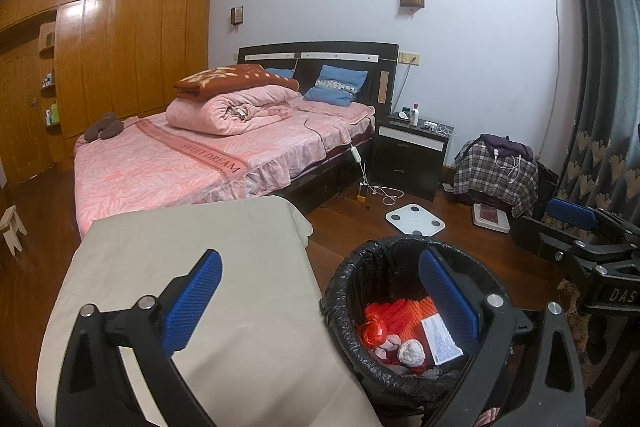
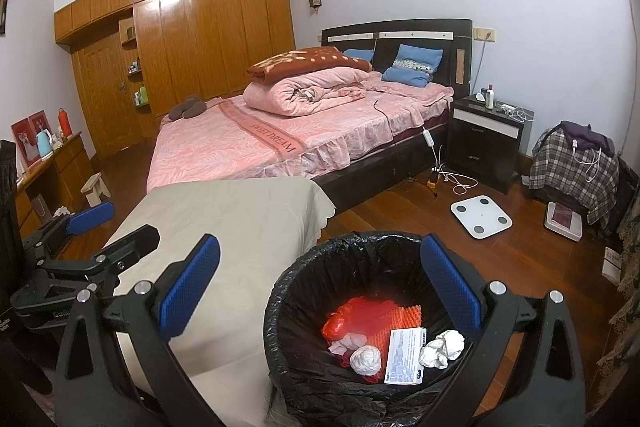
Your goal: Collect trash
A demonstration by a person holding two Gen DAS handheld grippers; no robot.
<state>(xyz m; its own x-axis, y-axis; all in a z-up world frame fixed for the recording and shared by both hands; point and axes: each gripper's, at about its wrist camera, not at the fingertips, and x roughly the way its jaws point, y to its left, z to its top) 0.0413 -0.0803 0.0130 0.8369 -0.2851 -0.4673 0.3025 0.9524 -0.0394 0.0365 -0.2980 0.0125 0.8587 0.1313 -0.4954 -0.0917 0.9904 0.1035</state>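
Hovering with jaws spread wide and empty: left gripper (image 1: 320,303), right gripper (image 2: 320,299), both above the near bin (image 2: 288,291). Inside it: crumpled tissue (image 2: 442,343), paper ball (image 2: 366,359), white leaflet (image 2: 404,355), red wrapper (image 2: 340,319). Cloth-covered table (image 2: 240,227) left; bed (image 2: 260,147) far.

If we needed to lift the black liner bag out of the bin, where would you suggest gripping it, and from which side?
Grip the liner bag at the crinkled edge folded over the bin's rim, coming down from above on the near side. The fold there is loose plastic, thin enough for the pads to pinch, and the right gripper is open over it. The trash inside is probably light.
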